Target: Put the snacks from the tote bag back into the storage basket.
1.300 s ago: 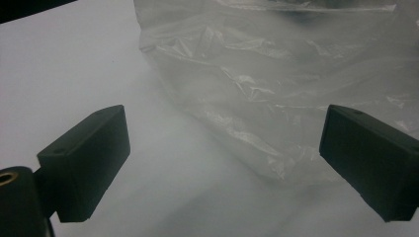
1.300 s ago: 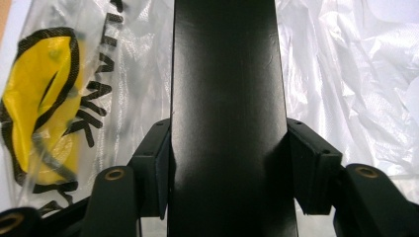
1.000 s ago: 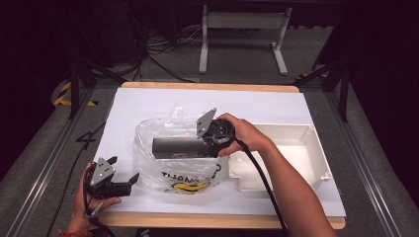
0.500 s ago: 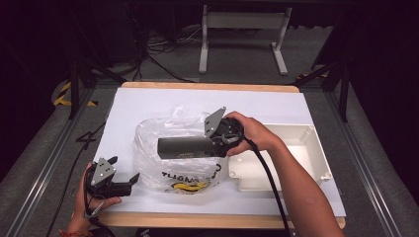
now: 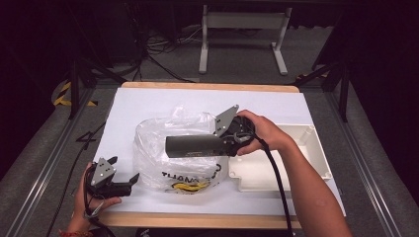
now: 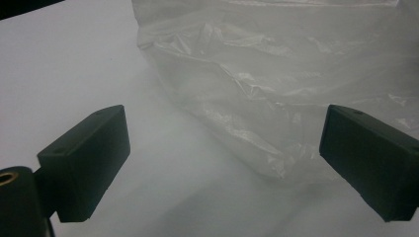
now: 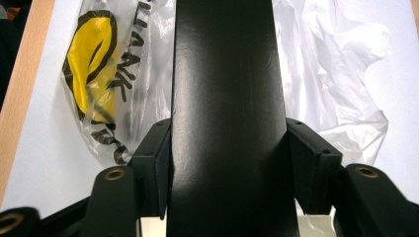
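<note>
A clear plastic bag (image 5: 178,153) with a yellow and black print lies on the white table cover (image 5: 163,106). My right gripper (image 5: 225,144) is shut on a long dark box (image 5: 195,146) and holds it level above the bag, its free end pointing left. In the right gripper view the dark box (image 7: 227,118) runs up between the two jaws, with the bag (image 7: 99,84) under it. My left gripper (image 5: 129,181) stands open at the front left, just left of the bag's lower corner. The bag (image 6: 276,94) lies ahead of its spread jaws, untouched.
A white plastic tray (image 5: 296,168) lies right of the bag, under my right forearm. The table's wooden front edge (image 5: 197,219) runs close to my left hand. Dark floor, cables and a metal stand (image 5: 242,39) lie beyond the far edge.
My right gripper has carried the dark box a little to the right and upward over the bag. The left gripper has barely moved.
</note>
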{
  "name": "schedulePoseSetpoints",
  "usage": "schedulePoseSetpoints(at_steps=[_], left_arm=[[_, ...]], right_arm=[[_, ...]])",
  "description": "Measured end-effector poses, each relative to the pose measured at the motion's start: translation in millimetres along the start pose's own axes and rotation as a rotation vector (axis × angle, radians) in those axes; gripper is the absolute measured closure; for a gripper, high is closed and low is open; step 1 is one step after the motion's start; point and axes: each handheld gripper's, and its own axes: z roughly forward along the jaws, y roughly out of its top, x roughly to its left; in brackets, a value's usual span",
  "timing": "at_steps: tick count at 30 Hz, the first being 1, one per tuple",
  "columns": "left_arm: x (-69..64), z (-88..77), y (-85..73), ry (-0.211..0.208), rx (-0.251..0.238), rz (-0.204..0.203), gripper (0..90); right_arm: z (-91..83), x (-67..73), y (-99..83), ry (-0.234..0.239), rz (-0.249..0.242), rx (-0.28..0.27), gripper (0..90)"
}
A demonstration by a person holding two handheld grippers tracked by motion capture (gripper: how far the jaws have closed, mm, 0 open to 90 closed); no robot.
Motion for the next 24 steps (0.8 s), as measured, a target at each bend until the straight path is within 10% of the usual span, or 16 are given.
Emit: schedulePoseSetpoints(at_steps=[24], left_arm=[[0.2,-0.3,-0.3,0.001,0.000,-0.002,6.1]], right_arm=[[-23.6,6.8,-25.3,-0.021,0.006,-0.012,42.9]])
